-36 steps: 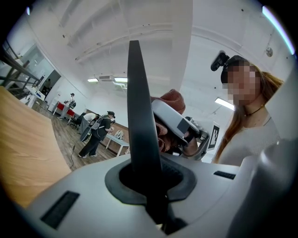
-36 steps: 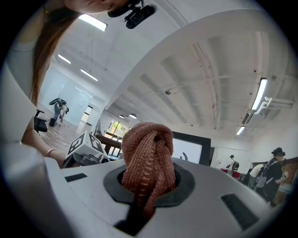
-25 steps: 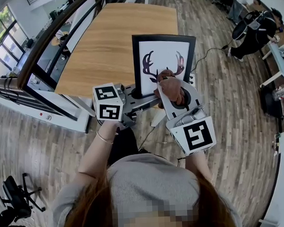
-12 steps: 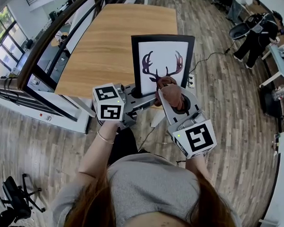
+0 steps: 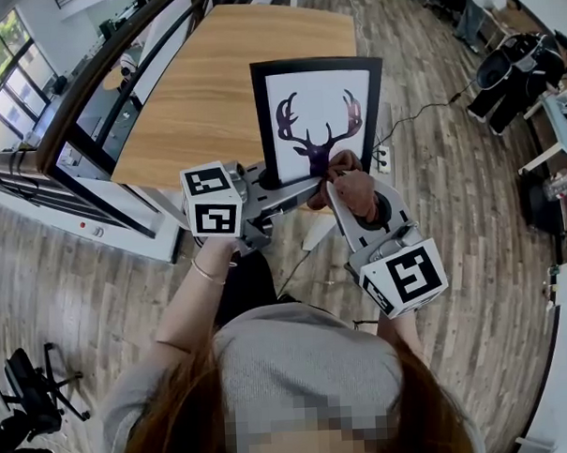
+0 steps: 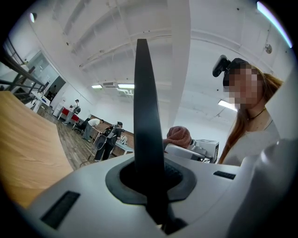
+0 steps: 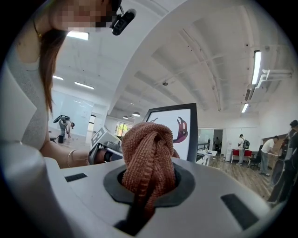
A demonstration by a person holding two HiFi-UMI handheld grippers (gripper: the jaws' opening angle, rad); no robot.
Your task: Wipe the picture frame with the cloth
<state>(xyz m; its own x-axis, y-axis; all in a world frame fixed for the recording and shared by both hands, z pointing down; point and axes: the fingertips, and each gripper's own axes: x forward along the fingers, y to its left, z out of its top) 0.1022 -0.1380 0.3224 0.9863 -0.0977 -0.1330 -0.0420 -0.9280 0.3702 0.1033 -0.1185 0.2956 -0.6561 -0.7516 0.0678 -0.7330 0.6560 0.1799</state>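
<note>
Wiping in hand: my left tool clamps the lower edge of the picture frame, my right tool pinches the cloth, which I'd next sweep across the print.

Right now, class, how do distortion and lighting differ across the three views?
Head view: fisheye bows the table edges and floorboards. Left gripper view: the picture frame edge is a backlit silhouette. Right gripper view: the cloth is sharp; black corners ring the image.

Open-plan office: wood-plank floor throughout, long wooden table far centre, black swivel chair near left, tall windows far left, ceiling strip lights overhead, people at desks in the distance.
</note>
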